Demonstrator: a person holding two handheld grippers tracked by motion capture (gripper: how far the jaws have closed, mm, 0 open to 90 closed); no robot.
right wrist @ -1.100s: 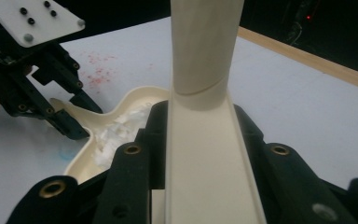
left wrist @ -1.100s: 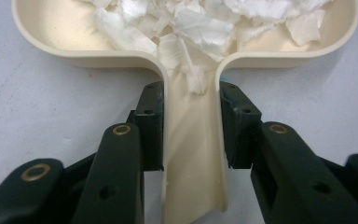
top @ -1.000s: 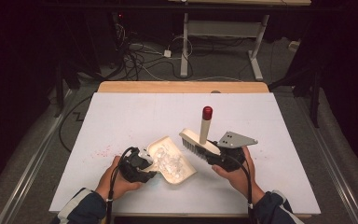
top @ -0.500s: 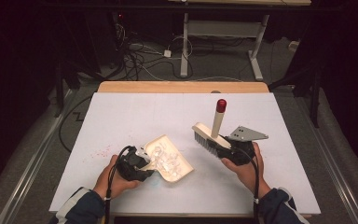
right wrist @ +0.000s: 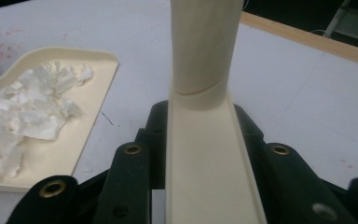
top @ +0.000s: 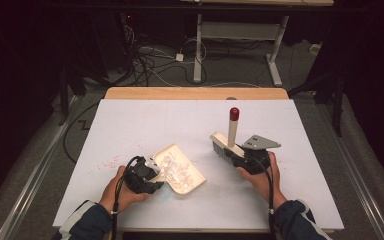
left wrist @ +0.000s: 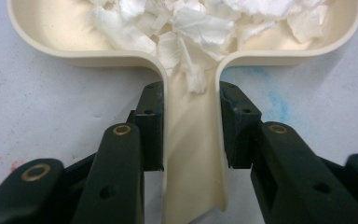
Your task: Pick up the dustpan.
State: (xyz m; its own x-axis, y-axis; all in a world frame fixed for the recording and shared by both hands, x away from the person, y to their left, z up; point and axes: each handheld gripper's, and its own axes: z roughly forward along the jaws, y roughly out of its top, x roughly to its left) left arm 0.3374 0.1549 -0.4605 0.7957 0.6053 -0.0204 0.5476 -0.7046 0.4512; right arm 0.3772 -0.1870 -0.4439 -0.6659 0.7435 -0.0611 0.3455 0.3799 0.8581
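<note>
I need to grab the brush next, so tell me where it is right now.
In the high view the brush is right of centre on the white table, held in the right gripper, with the scrap-filled dustpan to its left.

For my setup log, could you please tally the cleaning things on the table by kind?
Dustpan, cream, with white paper scraps in it: 1
Hand brush, cream with a red-tipped handle: 1
Piles of scraps: 1
Total: 3
</note>
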